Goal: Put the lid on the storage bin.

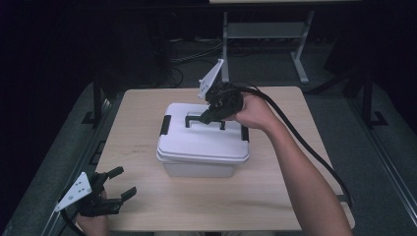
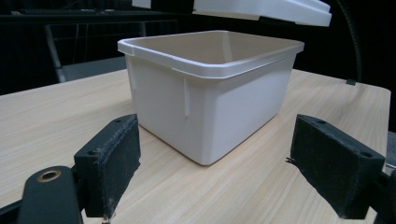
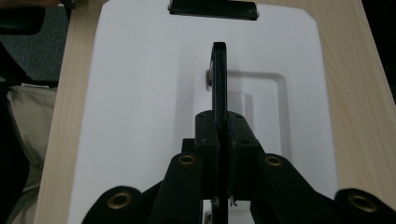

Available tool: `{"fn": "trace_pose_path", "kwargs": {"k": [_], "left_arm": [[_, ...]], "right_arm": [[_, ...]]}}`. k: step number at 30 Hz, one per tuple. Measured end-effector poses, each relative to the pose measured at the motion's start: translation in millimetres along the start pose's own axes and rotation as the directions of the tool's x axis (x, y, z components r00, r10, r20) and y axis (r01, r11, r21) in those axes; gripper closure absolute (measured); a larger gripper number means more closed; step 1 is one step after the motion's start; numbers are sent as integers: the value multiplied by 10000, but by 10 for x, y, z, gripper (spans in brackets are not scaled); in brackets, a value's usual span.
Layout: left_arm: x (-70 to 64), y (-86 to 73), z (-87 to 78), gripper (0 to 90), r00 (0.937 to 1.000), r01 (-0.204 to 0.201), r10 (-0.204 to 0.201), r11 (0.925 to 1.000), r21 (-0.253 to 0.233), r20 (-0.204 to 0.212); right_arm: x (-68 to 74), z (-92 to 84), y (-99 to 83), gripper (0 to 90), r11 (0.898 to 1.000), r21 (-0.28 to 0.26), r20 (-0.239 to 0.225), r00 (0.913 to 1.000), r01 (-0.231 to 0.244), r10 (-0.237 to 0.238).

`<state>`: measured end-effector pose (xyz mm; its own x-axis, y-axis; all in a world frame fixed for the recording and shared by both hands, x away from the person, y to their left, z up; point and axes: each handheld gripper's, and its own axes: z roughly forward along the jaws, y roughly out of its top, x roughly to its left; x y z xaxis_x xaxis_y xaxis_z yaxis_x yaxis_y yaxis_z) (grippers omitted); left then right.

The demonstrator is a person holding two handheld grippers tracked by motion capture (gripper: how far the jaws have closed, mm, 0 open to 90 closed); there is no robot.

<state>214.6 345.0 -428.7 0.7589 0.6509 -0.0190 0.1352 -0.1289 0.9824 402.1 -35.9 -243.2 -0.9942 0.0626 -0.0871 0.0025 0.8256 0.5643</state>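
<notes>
A white plastic box [image 1: 196,169] stands mid-table, with its white lid [image 1: 196,140] over it. In the left gripper view the lid [image 2: 261,9] hangs lifted above the open box [image 2: 219,102]. My right gripper [image 1: 206,117] comes down from the right and is shut on the lid's black handle [image 1: 204,119]. In the right gripper view the handle [image 3: 219,79] stands edge-on, clamped between the jaws of my right gripper [image 3: 219,135], above the lid [image 3: 140,93]. My left gripper [image 1: 127,181] rests at the table's front left, open with nothing between its pads [image 2: 112,158].
The wooden table [image 1: 275,196] has bare room around the box. Black latches [image 1: 165,124] sit at the lid's ends. The right gripper's thick cable [image 1: 305,142] trails off the right edge. Behind the table stands another table's metal frame [image 1: 300,59].
</notes>
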Motion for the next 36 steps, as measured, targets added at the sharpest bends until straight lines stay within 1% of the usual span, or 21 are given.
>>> {"fn": "trace_pose_path", "kwargs": {"k": [1,6,9,12,23,30,36], "left_arm": [[2,-1,1,157,10000,19,-19,10000,-29,8],[4,-3,-4,157,10000,18,-18,10000,-26,-5],[4,-4,-9,157,10000,46,-46,10000,-47,-17],[11,-3,-18,157,10000,21,-21,10000,-44,-29],[15,-6,-33,157,10000,53,-54,9999,-101,-51],[19,-8,-48,157,9999,92,-93,9998,-168,-82],[20,-7,-53,157,9999,86,-87,9998,-165,-82]], "right_arm": [[-22,40,15,845,10000,71,-34,10000,16,-16],[-60,114,58,845,9999,33,-155,9998,99,-99],[-86,172,78,845,9998,131,-190,9997,161,-159],[-112,205,76,845,9999,114,-266,9996,95,-92],[-168,334,62,845,9996,236,-364,9993,130,-122],[-185,394,47,844,9993,355,-447,9990,72,-56],[-210,429,28,844,9994,344,-483,9988,-18,35]]}}
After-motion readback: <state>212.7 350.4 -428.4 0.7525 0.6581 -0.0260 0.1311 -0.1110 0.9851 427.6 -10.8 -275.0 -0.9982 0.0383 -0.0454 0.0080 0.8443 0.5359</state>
